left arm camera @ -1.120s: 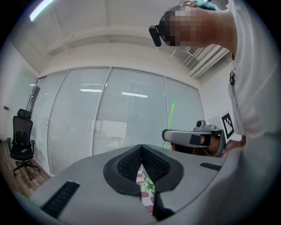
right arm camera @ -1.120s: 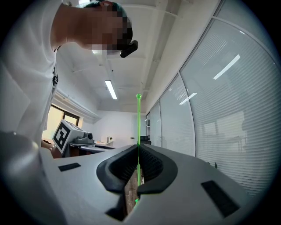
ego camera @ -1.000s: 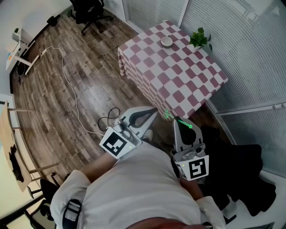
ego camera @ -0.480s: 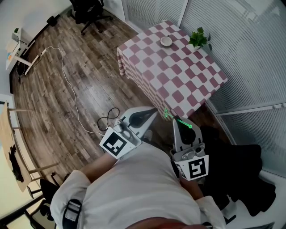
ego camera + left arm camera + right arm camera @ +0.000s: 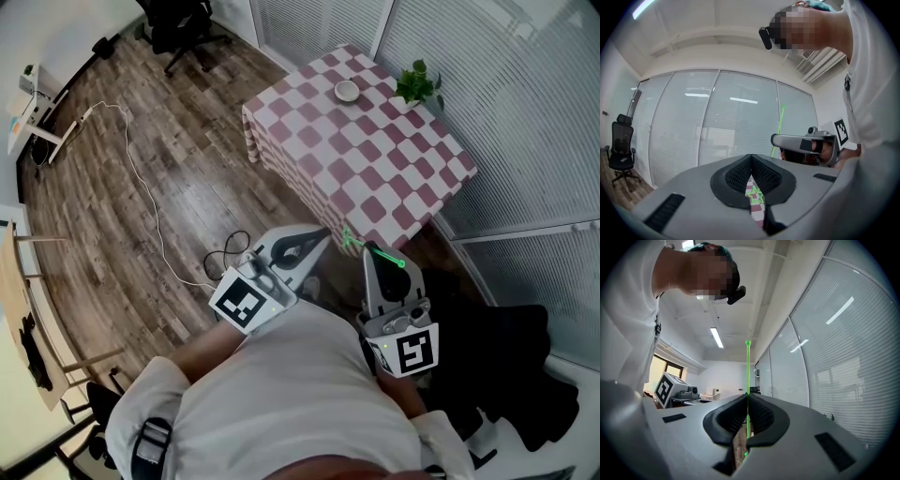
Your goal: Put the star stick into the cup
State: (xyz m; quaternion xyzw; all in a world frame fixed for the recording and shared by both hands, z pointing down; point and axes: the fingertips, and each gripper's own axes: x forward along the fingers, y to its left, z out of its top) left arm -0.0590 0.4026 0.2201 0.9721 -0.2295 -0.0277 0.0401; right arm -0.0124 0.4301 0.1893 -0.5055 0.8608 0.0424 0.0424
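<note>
Wood-plank flooring (image 5: 187, 187) spreads out below the person, who stands well back from the table with both tools held level in front of the chest. Nearest, the right gripper (image 5: 371, 258) has its jaws pinched tight on the thin green stem of the star stick (image 5: 384, 256). The stem runs crosswise through the pads, and its star end pokes out toward the left gripper (image 5: 319, 234). That one has its jaws pressed together with nothing between them; the green star only shows through the slit beyond them. A white cable (image 5: 141, 178) trails over the planks to the left. Further off stands the table under its red-and-white checked cloth (image 5: 375, 159), up against the blind-covered glass wall (image 5: 506, 103). On its far side sits the small pale cup (image 5: 346, 90), with a potted plant (image 5: 417, 82) just beside it, and an office chair (image 5: 178, 23) stands in the far corner. As I read it, the stick is in hand and the carry to the table is the step under way. Next, the person has to close the gap, reach across the cloth, tip the stick upright above the cup's mouth and lower it in before letting go.
</note>
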